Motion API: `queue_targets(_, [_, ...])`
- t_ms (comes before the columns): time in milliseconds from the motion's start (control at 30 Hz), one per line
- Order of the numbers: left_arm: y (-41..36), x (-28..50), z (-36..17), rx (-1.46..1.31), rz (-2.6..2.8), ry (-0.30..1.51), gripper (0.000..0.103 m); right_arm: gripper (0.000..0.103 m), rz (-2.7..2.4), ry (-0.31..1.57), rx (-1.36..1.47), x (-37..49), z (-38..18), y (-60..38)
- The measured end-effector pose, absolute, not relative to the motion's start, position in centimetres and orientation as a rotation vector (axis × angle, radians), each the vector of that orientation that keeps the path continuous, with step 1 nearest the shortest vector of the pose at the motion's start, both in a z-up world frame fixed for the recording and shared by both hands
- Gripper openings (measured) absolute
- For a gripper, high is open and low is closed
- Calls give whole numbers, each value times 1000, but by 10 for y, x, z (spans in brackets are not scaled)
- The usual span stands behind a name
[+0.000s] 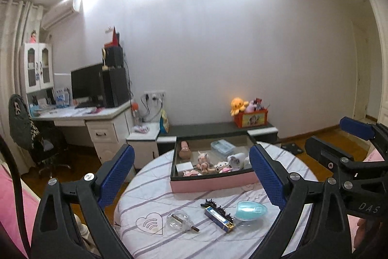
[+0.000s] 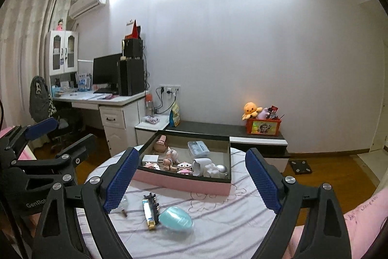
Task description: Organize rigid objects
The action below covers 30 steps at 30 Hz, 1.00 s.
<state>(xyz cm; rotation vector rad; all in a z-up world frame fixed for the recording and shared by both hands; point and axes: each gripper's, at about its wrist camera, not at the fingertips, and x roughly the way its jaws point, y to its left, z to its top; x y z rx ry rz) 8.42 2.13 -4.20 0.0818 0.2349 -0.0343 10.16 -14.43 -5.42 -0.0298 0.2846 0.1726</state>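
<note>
Here, seen from the left wrist: left tool spread wide with nothing between its blue textured pads, raised over the round surface covered in white cloth with lilac stripes.

At 7 o'clock on that cloth, just right of a stitched heart outline: clear faceted glass piece with a thin brown stick lying across it.

Near the middle of the front edge: narrow blue box with gold ends, angled, touching a black toothed hair clip along its far side.

Just right of these, at 5 o'clock: pale teal egg-shaped plastic shell, lying on its side, close beside the box end.

Toward 12 o'clock, at the far edge of the surface: shallow pink-walled tray with dark inner rim, holding small dolls, a white cube, a clear teal case and a rolled white item, all packed close.

At the right border: right tool, likewise spread apart and holding nothing, off the surface edge.

From the right wrist: right tool open over the same cloth, teal shell at 6 o'clock, blue box touching its left side, tray beyond, left tool at 9 o'clock.
</note>
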Motion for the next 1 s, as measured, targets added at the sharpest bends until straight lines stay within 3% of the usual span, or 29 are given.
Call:
queue_targets(367, [20,38,-19,63,-13,141,100,91,154,189,-36,45,-28,-146])
queue_targets(1000, [19,40,-23,76,-9,146,101,91,142,192,-22,42,-32,-150])
